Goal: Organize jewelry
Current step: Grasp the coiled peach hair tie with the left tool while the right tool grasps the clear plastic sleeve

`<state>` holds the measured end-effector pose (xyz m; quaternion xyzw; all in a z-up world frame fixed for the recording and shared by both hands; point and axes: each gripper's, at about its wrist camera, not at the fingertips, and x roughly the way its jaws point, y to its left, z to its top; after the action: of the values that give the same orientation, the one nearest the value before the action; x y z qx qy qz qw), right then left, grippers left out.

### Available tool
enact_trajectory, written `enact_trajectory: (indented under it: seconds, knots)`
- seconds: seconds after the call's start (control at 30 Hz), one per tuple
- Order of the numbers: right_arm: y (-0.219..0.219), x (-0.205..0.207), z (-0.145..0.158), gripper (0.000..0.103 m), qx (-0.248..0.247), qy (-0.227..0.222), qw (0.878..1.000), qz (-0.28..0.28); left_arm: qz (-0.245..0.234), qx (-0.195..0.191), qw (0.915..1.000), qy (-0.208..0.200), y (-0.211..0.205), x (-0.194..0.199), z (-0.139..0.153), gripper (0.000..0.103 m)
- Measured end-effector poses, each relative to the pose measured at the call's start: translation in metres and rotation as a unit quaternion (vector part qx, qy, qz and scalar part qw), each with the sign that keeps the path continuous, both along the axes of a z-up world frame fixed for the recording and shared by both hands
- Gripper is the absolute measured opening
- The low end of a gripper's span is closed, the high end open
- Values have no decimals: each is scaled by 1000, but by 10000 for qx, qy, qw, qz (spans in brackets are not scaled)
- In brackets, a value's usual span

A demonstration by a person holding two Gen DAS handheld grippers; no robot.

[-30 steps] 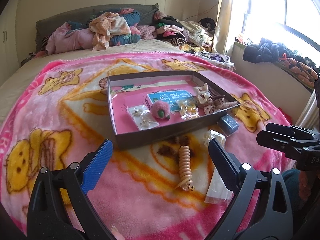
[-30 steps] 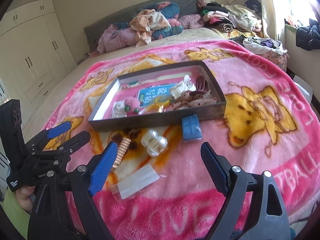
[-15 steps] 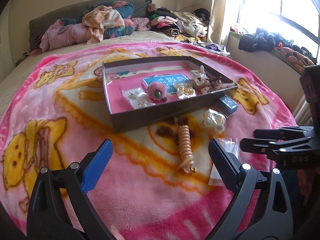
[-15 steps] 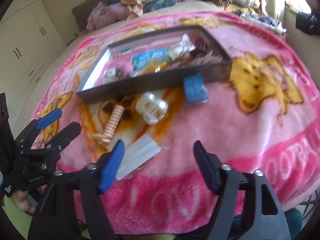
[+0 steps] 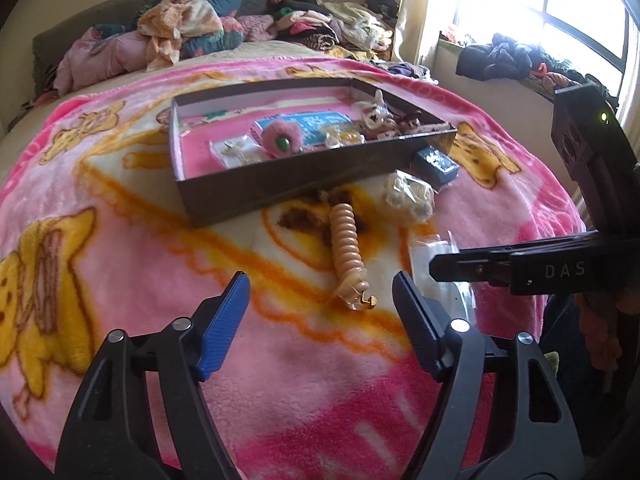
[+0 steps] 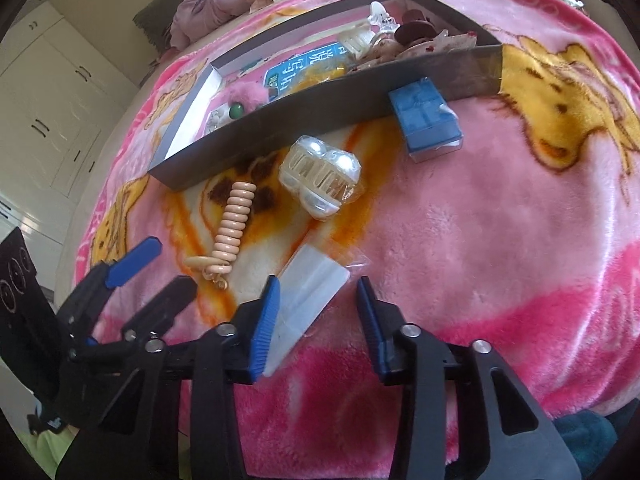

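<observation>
While the pink cartoon-print fleece blanket (image 5: 120,240) carries everything, the shallow dark cardboard tray (image 5: 256,188) of trinkets sits mid-blanket. Left gripper (image 5: 320,320): jaws closing, nothing between, near the peach coiled hair tie (image 5: 346,236). Right gripper (image 6: 318,320): jaws closing around the clear plastic packet (image 6: 304,296) near the blanket's front edge, pads not pressing.

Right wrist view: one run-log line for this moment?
right gripper: closing, over clear packet, no grip | left gripper: closing, empty, near coil hair tie | box: on blanket
</observation>
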<state>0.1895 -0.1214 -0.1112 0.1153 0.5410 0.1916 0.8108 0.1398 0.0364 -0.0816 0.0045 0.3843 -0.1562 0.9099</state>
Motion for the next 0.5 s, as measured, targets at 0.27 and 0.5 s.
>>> enact_trajectory:
  seconds: [0.27,0.5]
  knots:
    - [0,4,4,20,221,-172,9996,3,-211,-48,9996,185,-12,10,-13,37]
    - [-9,3,10,18,269,-322,9990,-138,-309,-226,9989,276,-17,15,-17,20]
